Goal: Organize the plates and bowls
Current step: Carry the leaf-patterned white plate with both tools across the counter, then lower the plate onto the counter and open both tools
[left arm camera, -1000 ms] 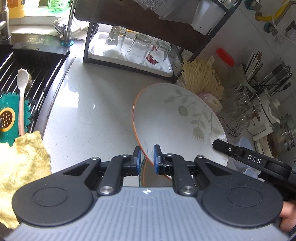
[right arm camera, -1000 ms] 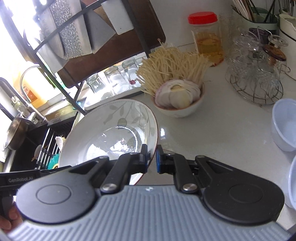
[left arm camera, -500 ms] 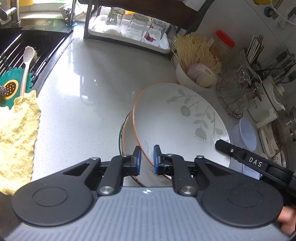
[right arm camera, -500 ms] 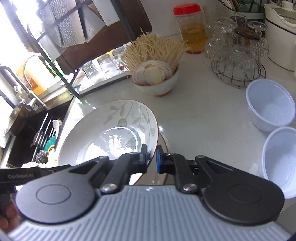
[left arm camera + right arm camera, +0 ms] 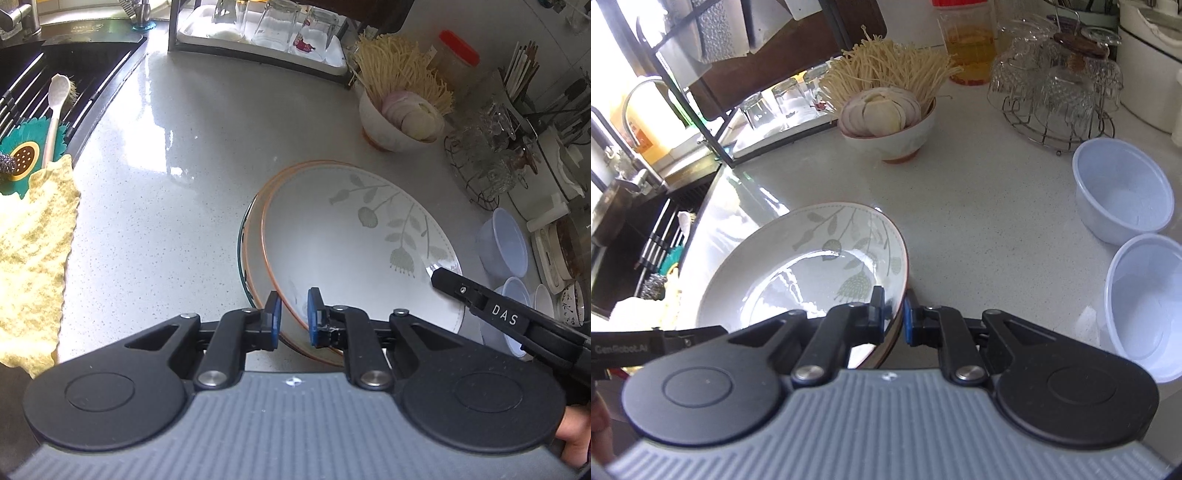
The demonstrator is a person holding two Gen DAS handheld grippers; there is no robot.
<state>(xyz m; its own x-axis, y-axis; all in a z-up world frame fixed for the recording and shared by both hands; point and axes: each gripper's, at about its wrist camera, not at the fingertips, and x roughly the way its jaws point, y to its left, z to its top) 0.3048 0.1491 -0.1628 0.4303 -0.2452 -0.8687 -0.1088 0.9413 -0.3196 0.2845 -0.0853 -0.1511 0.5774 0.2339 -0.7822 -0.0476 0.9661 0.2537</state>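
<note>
With both the left gripper (image 5: 292, 313) and right gripper (image 5: 894, 314) fingers pinching the leaf-patterned plate (image 5: 354, 236) rim at 6 o'clock, lower it level onto the stacked plates (image 5: 255, 236) on the counter (image 5: 166, 166), then release together.

Plate lowered onto the stack

You bring the leaf-pattern plate (image 5: 354, 236) down from its steep tilt until it lies almost flat over the lower plate (image 5: 253, 236).

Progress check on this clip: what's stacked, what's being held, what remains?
Done: at least one orange-rimmed plate already lies on the counter as a stack base. In hand: both tongs, left and right, are shut on opposite rims of the leaf-pattern plate, held low over that stack but apparently not released. Left: letting go, then the two plastic bowls, which sit apart, unnested.
</note>
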